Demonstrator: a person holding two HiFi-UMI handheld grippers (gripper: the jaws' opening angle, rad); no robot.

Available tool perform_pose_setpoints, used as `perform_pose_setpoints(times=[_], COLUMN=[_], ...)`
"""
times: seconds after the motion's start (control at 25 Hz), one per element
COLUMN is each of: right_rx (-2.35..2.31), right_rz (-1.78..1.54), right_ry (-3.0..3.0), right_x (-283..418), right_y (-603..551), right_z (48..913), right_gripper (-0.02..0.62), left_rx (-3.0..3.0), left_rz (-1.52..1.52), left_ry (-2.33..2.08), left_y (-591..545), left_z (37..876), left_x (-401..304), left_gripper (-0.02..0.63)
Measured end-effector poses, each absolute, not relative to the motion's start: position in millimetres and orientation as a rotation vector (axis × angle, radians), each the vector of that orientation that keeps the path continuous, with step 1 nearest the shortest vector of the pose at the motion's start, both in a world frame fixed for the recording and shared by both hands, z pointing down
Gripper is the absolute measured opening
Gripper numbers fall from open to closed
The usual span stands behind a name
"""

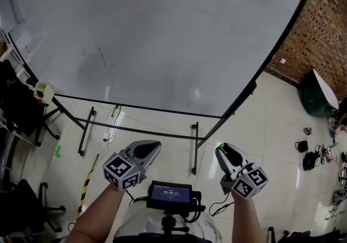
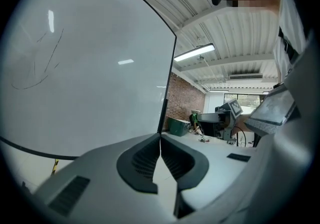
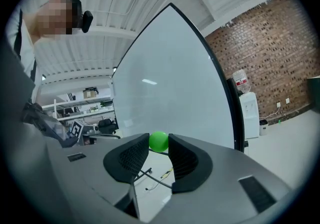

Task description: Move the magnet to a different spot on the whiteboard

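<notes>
Right tool grips green magnet (whiteboard ahead).

Bright, even; whiteboard glare; fisheye edges dark.

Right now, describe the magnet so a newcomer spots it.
Below the big whiteboard are two grippers. The magnet is the small ball pinched at the tips of the right gripper: bright green, while the left gripper holds nothing.

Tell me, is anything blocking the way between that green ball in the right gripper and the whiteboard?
Nothing visible does. The green magnet is clamped in the right gripper, and only open air lies between it and the whiteboard.
</notes>
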State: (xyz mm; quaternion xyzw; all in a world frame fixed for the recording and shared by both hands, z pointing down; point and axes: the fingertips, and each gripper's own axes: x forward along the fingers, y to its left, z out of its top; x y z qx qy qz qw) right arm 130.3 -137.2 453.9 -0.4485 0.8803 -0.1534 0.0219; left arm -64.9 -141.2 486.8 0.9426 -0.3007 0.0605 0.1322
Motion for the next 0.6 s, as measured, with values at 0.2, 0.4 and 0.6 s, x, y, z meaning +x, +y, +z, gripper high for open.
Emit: perform_pose_setpoints(times=[0.2, 0.4, 0.6], right_rx=[-1.37, -1.337, -1.289], right_rz=[-0.498, -0.512, -0.51], right_ry=[2.715, 2.693, 2.691], right_x=[167.4, 192.8, 201.2], right_y=[-127.1, -121.1, -113.1], right_z=[459.3, 462.6, 465.0], right_gripper=[0.147, 0.147, 0.147], left_rx=[2.721, 2.691, 2.732], left_rz=[0.188, 0.16, 0.226], left_ry=[-0.907, -0.931, -0.932], left_y=[-135.2, -131.4, -116.2], left_z=[480.6, 477.2, 477.4], left_x=[-32.1, -7.2, 13.0], left_gripper=[0.031, 0.031, 0.031])
